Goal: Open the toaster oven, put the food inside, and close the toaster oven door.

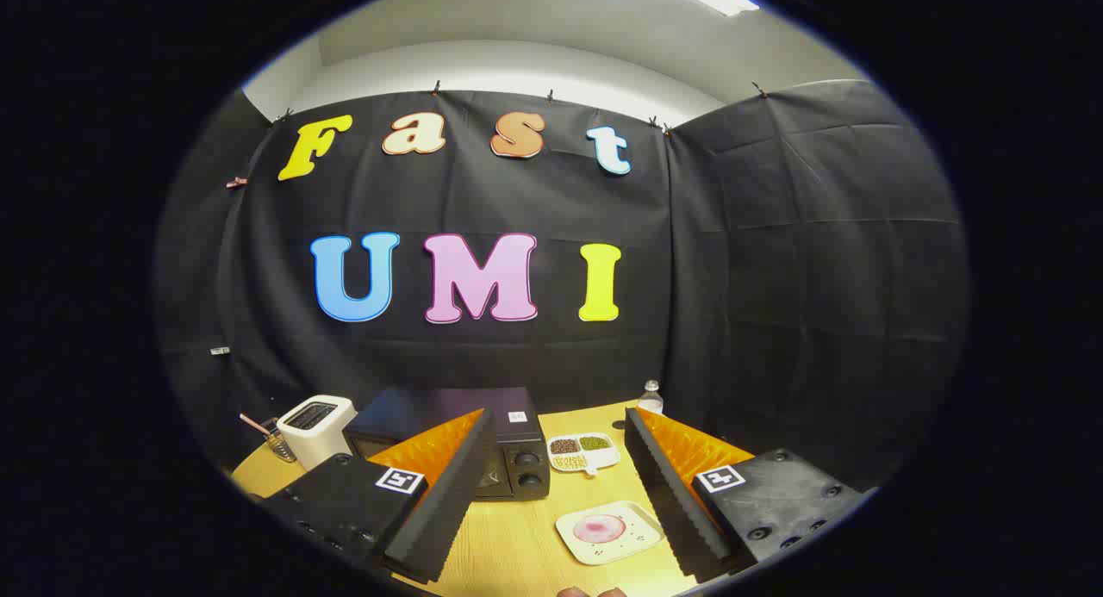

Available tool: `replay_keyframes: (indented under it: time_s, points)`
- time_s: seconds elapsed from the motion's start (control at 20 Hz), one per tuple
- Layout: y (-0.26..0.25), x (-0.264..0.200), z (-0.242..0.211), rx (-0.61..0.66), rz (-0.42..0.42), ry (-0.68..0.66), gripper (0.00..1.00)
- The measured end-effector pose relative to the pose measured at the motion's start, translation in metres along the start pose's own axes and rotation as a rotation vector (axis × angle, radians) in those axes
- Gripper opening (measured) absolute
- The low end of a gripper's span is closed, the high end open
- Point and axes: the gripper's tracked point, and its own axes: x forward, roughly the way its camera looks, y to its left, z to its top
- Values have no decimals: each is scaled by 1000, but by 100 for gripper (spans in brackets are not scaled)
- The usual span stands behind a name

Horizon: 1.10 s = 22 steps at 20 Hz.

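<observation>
A light wooden worktop (517, 537) carries everything here, backed by the black cloth wall of the booth. The largest thing on it is a black box-shaped toaster oven (508, 446) with two round knobs on its front panel; it stands beyond the tool's left finger, which hides much of its door, so whether the door is open or closed cannot be told. Just beside the oven, farther left, stands a white plastic slot toaster (314, 429), and next to that a small holder with a striped straw (263, 432).

The tool (551, 494) hovers above the worktop with its two fingers spread wide apart and nothing between them. In the gap, near the right finger, lies a square cream plate (638, 545) bearing a round pink piece of food (599, 528). Beyond it, right of the oven, sits a small white divided tray (584, 452) with dark, green and tan contents in its compartments. At the far edge of the worktop stands a small clear bottle (651, 397).
</observation>
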Motion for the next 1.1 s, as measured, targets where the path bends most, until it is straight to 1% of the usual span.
replay_keyframes:
  time_s: [0.45, 1.1]
  points:
    - [9, -11, -8, -2, 35, 19, 99]
    - [32, -5, -17, -12, 80, 37, 99]
